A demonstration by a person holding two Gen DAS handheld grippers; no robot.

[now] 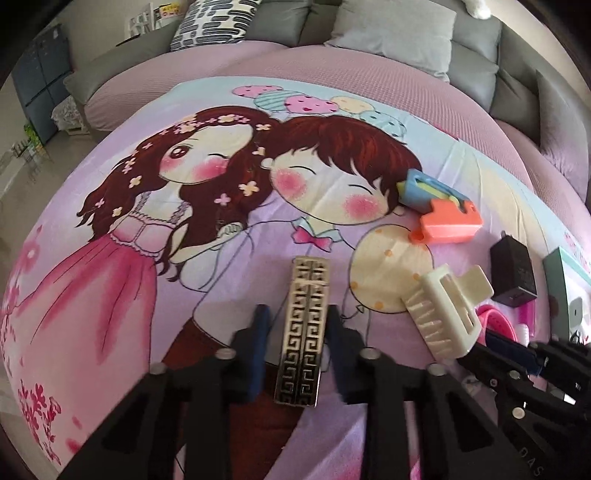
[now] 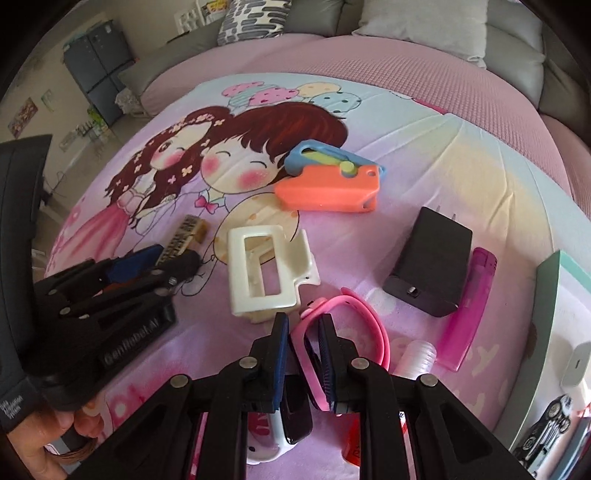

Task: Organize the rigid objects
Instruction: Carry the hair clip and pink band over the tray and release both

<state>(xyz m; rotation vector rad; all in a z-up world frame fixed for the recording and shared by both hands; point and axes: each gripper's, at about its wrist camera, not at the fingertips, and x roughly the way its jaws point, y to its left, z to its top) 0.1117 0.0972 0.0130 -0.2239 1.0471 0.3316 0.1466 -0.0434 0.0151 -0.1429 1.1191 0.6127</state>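
Observation:
My left gripper (image 1: 297,317) has its blue pads on both sides of a gold and black patterned bar (image 1: 303,330) lying on the cartoon bedsheet; the pads sit at its long edges, a thin gap on the left. It also shows in the right wrist view (image 2: 177,254). My right gripper (image 2: 303,325) is shut on the strap of a pink kids' watch (image 2: 347,325). A cream hair claw (image 2: 264,271) lies between the two grippers, also seen in the left wrist view (image 1: 443,308).
An orange case (image 2: 328,190) overlaps a blue and yellow one (image 2: 325,157) further back. A black charger (image 2: 430,256), a magenta lighter (image 2: 467,308) and a clear small bottle (image 2: 417,356) lie right. A green-edged box (image 2: 546,354) stands at the far right. Grey sofa cushions (image 1: 395,33) behind.

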